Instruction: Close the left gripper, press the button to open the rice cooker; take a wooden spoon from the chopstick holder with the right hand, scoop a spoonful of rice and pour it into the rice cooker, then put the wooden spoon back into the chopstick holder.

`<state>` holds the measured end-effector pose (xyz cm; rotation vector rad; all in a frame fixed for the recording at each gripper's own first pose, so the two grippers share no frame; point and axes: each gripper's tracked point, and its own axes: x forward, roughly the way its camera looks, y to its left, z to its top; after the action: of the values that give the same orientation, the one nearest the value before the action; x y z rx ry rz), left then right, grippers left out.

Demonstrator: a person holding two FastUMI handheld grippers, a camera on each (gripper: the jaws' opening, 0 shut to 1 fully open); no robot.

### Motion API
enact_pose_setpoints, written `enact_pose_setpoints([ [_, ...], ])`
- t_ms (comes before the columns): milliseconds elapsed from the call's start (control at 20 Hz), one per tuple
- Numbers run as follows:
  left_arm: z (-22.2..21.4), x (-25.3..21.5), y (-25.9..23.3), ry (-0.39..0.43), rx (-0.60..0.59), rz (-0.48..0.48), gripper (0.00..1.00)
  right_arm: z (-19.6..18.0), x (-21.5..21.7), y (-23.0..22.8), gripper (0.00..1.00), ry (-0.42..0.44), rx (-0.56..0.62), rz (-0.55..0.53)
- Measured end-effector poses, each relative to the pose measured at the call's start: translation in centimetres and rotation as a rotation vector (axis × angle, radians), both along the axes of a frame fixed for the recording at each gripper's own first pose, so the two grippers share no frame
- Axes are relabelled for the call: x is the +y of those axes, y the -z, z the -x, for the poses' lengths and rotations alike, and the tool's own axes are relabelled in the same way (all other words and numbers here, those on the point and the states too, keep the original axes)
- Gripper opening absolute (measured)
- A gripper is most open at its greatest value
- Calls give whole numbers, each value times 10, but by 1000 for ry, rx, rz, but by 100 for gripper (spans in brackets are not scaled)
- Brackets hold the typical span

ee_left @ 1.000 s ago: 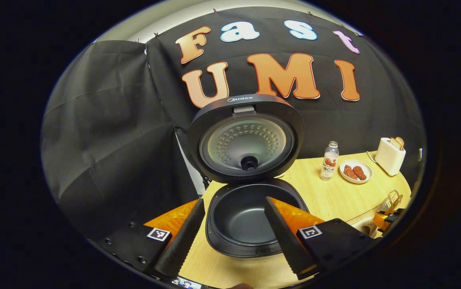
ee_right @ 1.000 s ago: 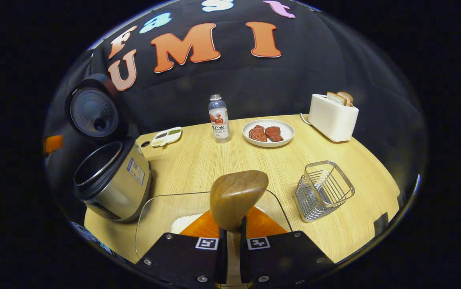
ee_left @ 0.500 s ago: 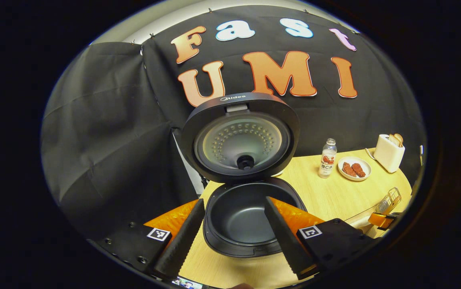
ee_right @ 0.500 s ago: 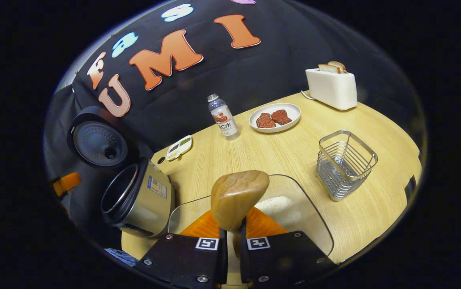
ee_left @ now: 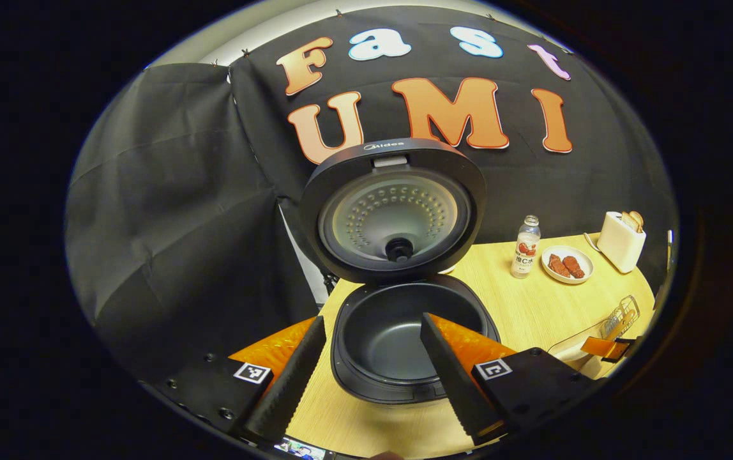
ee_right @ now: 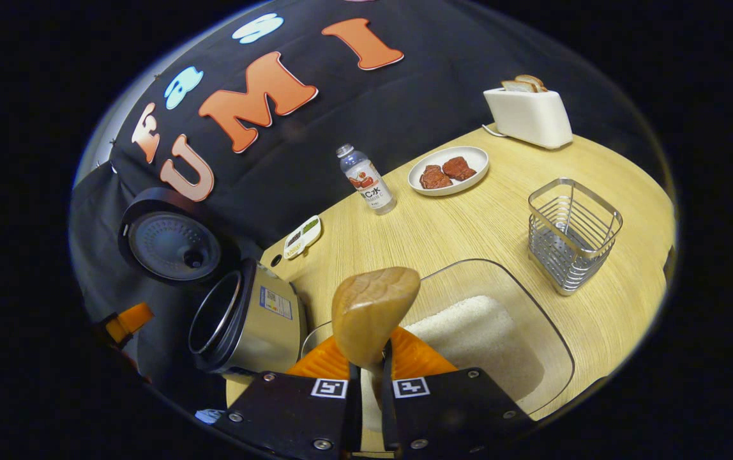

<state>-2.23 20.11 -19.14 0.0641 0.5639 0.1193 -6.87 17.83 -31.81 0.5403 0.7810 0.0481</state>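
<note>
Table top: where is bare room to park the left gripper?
The table lies bare between the water bottle, the glass rice dish and the wire chopstick holder. It is crowded at the rice cooker, where the right gripper holds the wooden spoon.

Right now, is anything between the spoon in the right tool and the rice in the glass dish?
Nothing visible. The wooden spoon, clamped in the right tool, hangs over the glass dish with the rice just beyond it and no object between them.
</note>
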Motion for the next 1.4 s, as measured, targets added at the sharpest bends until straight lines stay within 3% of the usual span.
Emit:
enact_pose_setpoints([
  [100,2,0,0,1,1,2,100,-2,2,0,16,11,15,-41],
  [150,2,-1,1,1,4,0,100,-3,5,0,12,7,16,-57],
  [200,2,-1,1,0,3,-2,94,-2,8,-2,12,-5,16,-68],
  [250,1,-1,-1,0,2,-3,100,-3,10,-3,12,-16,17,-86],
  [700,-1,-25,-13,22,-19,-7,100,-7,-2,-9,12,-32,22,-176],
  [750,-2,-28,-16,24,-22,-8,94,-7,-7,-10,12,-28,19,-191],
  [800,-3,-31,-19,25,-28,-9,100,-8,-13,-12,12,-21,16,-210],
  [850,-3,-34,-23,26,-34,-12,94,-9,-19,-16,12,-14,12,-237],
  [900,-5,-38,-25,26,-39,-13,100,-11,-27,-18,12,-3,10,-259],
  [950,-6,-42,-28,26,-45,-15,100,-13,-35,-22,12,7,4,-281],
  [1000,-5,-46,-31,28,-52,-14,94,-17,-43,-25,11,17,-1,-301],
  [1100,-7,-56,-37,30,-65,-12,94,-24,-58,-35,12,37,-12,-349],
  [1150,-8,-61,-40,31,-70,-8,100,-28,-63,-39,12,48,-15,-379],
  [1200,-8,-66,-42,33,-77,1,93,-30,-67,-40,12,62,1,-403],
  [1250,-8,-71,-45,35,-82,9,100,-33,-70,-42,11,72,12,-429],
  [1300,-7,-73,-48,35,-92,11,93,-35,-73,-43,11,82,19,-449],
  [1350,-8,-74,-51,32,-103,10,100,-38,-74,-48,11,96,24,-483],
  [1400,-8,-73,-52,26,-112,5,100,-42,-74,-53,12,108,30,-525],
])
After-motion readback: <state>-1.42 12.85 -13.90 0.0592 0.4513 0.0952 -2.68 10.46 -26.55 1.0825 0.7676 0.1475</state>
